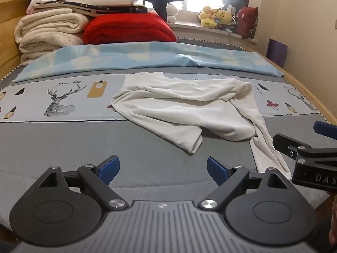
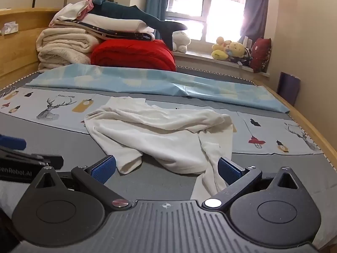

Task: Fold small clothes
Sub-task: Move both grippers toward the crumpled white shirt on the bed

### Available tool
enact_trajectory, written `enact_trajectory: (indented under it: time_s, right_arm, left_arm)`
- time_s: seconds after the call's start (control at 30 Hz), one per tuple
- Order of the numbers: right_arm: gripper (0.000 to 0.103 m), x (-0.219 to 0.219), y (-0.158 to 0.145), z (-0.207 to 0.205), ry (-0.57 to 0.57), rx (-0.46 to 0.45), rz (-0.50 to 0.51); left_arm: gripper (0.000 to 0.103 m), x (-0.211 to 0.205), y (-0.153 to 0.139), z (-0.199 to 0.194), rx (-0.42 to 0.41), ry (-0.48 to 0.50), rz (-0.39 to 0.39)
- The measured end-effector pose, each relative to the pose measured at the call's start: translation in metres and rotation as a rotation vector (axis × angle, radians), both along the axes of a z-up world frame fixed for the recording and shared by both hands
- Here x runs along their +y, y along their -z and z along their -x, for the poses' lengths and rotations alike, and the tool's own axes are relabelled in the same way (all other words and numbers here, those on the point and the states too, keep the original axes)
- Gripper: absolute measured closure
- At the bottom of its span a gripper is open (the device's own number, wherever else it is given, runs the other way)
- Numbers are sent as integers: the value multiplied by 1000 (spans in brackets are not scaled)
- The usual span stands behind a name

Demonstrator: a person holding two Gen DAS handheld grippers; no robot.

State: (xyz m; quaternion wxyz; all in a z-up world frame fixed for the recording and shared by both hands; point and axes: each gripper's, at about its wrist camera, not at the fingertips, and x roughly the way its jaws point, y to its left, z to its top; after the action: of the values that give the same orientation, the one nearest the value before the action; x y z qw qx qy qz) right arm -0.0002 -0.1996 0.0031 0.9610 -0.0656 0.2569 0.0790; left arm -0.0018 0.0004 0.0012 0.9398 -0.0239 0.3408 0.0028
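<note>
Grey bed sheet (image 1: 63,147): crumpled white cotton garment (image 1: 179,109) lies ahead, long axis left-right, trailing strip just beside right gripper (image 2: 166,169), nearer than left gripper (image 1: 163,168); both spread, empty.

The bed (image 1: 63,147) has a light wooden frame and a grey cover. Across its middle lies a pale printed sheet (image 1: 63,99) with deer heads, lamps and bottles. Beyond that, a light blue sheet (image 1: 147,57) with pale cloud shapes stretches from side to side. A crumpled white garment (image 1: 179,109) lies on the bed, partly on the printed sheet and partly on the grey cover, with one long end trailing toward the near edge. At the far end sit folded cream blankets (image 1: 48,29) and, just beside them, a folded red quilt (image 1: 128,29); more folded bedding is stacked on top of these.
</note>
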Motion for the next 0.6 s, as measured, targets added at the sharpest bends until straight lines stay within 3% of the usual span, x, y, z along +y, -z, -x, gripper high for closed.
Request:
enact_trajectory:
  time_s: [0.23,0.33,0.6]
  right_arm:
    - [3,-1,2,-4,9,23,-32]
    - [9,-6,1,-10,-2,33,-45]
    - [9,-3,3,-5,-21,19,-51]
  left_arm:
    - [10,-9,10,1,24,2,-17]
    - [10,-15,11,-2,28,5,-21]
    - [10,-8,9,-5,33,6,0]
